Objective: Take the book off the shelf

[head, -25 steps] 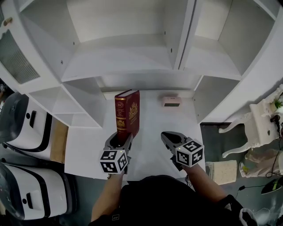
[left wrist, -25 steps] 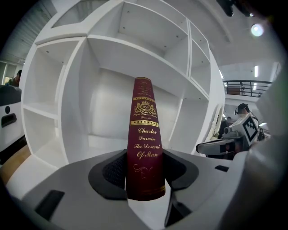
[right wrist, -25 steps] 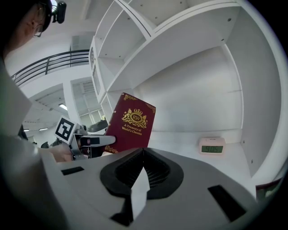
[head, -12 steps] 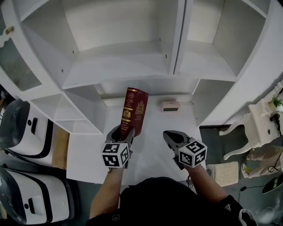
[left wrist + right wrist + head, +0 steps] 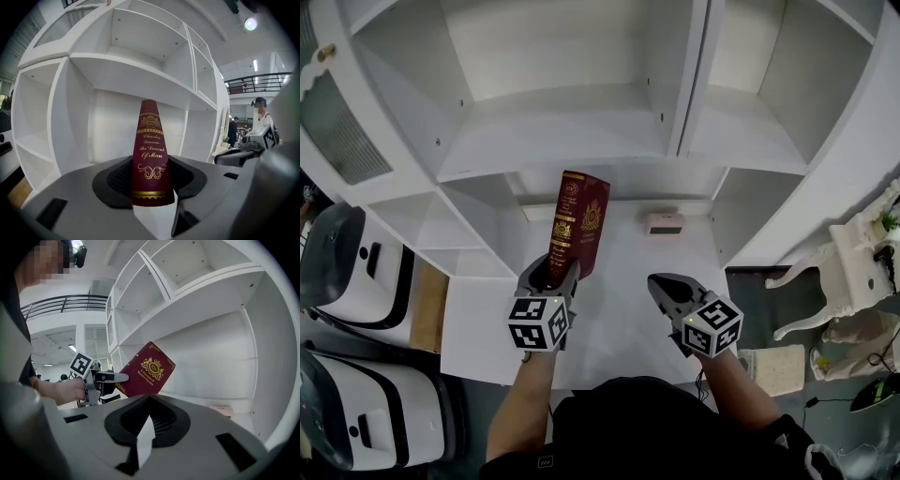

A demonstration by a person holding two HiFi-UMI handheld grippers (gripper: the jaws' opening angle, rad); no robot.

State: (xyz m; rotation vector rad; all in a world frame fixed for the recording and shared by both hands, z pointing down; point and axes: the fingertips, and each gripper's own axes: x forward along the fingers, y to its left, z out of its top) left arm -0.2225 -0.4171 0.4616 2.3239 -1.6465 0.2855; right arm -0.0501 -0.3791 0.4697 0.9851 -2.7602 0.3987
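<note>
I am holding the left gripper (image 5: pixel 551 277) low over the white table (image 5: pixel 619 323), its fingers (image 5: pixel 70 194) clamping the lower end of the dark red book (image 5: pixel 578 221), spine facing that gripper's camera. The right gripper (image 5: pixel 664 287) is hovering just beside it, its fingers (image 5: pixel 206 434) sitting close together with nothing between them. The book is standing clear of the table, its top leaning right. Beyond it a small pale box (image 5: pixel 664 223) is lying at the table's back edge, and the white shelf (image 5: pixel 553 127) is rising behind.
</note>
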